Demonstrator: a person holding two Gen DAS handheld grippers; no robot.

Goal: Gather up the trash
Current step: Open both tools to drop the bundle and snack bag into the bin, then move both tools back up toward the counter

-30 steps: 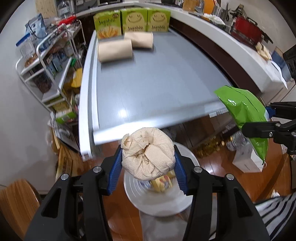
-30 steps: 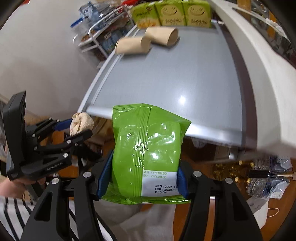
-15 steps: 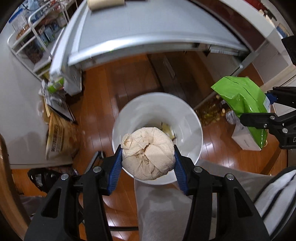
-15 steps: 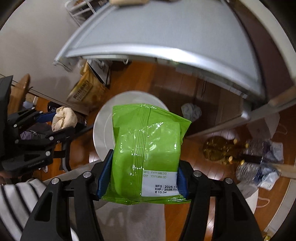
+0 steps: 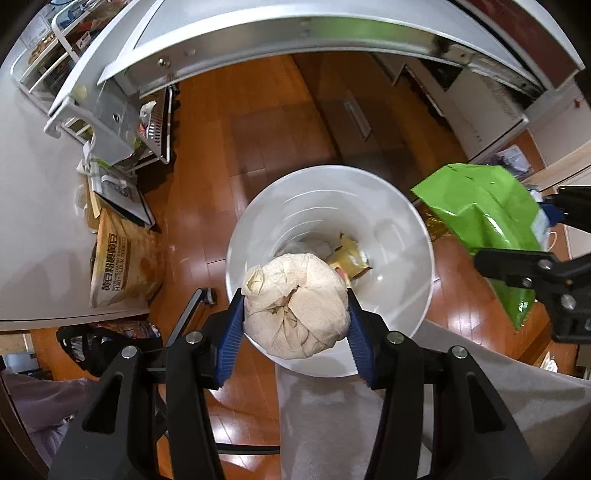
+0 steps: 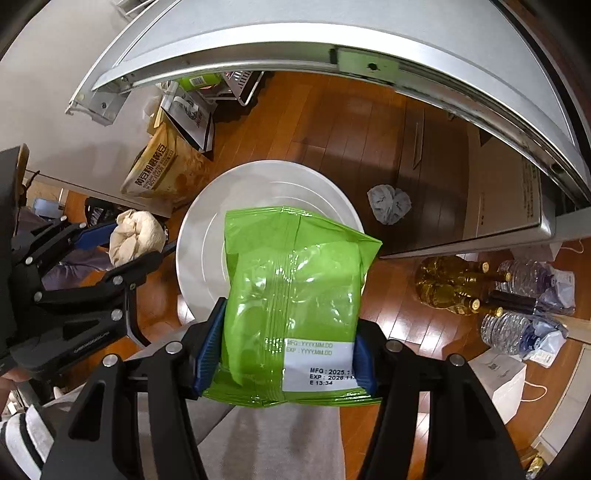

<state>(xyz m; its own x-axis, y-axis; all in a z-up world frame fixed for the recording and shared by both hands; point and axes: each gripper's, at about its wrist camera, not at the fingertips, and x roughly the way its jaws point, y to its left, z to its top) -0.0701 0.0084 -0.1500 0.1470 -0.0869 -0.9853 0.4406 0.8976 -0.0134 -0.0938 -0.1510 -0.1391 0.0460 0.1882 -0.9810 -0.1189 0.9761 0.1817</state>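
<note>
The left gripper (image 5: 295, 321) clenched a soft, light paper wad (image 5: 295, 306) over the bin (image 5: 406, 295). At its 3 o'clock, the right gripper (image 6: 284, 354) pinched a slippery, crushable green bag (image 6: 291, 295) by its bottom edge.

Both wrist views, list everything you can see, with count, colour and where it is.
bin: one, white, on the floor under both grippers, some trash inside
paper wad: one, beige, in the left gripper over the bin
snack bag: one, green, in the right gripper over the bin
flour sack: one, brown, on the floor against the wall
table: one, grey, edge overhead
grey wad: one, on the floor beyond the bin
bottles: several, amber glass and clear plastic, on the floor at right
rack: one, white wire, upper left
left gripper: black, blue pads, shut on the wad
right gripper: black, blue pads, shut on the bag
</note>
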